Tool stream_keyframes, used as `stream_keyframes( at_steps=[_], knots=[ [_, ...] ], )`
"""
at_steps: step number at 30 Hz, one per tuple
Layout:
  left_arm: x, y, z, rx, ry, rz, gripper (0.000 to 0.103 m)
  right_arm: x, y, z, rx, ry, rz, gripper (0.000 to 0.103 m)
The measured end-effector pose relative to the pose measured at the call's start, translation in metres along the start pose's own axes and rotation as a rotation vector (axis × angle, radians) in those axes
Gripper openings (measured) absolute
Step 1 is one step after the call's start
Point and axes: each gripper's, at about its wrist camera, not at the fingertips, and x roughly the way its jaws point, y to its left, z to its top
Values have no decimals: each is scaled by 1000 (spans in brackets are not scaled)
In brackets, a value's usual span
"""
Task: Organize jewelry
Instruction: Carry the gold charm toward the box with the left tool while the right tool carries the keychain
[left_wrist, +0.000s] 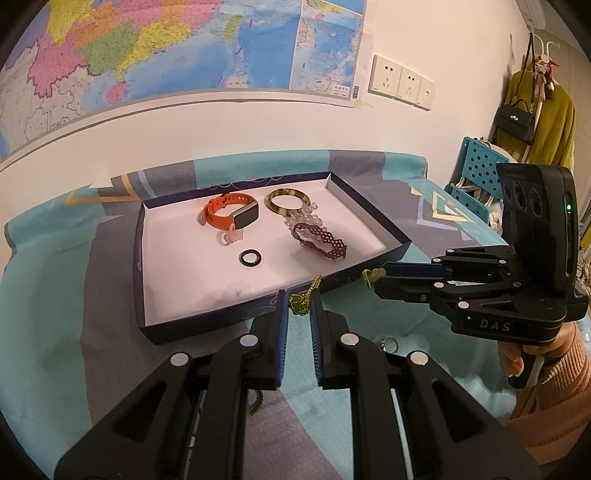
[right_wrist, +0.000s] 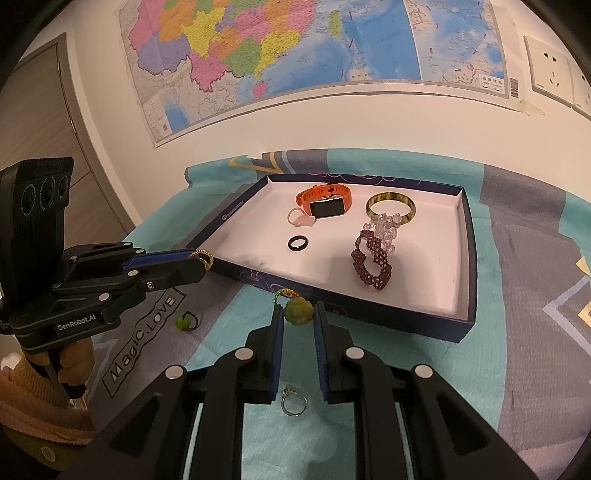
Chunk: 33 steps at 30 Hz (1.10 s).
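1. Wall map and white sockets fill the upper frame; below, a counter under a teal-grey patterned cloth carries a shallow dark-blue box tray with a white floor, centre of frame.
2. Done, by my reading: five pieces already lie in the tray. Orange watch with rubbery strap and glossy rectangular face; hard tortoiseshell bangle; clear chunky bead bracelet; flat woven maroon bead bracelet; smooth black ring; also a small pale pink ring by the watch.
3. Held now: a green-yellow beaded cord piece, stretched between both tools just in front of the tray's near wall. Left gripper has jaws narrow, pinching the beaded cord end. Right gripper has jaws narrow on the waxy green flower pendant.
4. Left, as far as visible: this piece not yet in the tray; a thin silver ring on the cloth at lower centre; a small green-topped ring on the cloth at lower left of the right wrist view.
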Motion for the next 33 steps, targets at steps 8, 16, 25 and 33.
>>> stream_keyframes(
  at_steps=[8,16,25,33],
  knots=[
    [5,3,5,-1,-2,7,12,3,-2,7,-4,-4,-3,15],
    [12,7,11,-7,1,18,12,6,-7,16,-8,-14,-19,15],
    [22,12,16,-15,10,20,12,11,-14,23,-13,-15,-40,15],
    [28,14,20,-19,16,27,12,17,-17,27,-13,-9,-45,15]
  ],
)
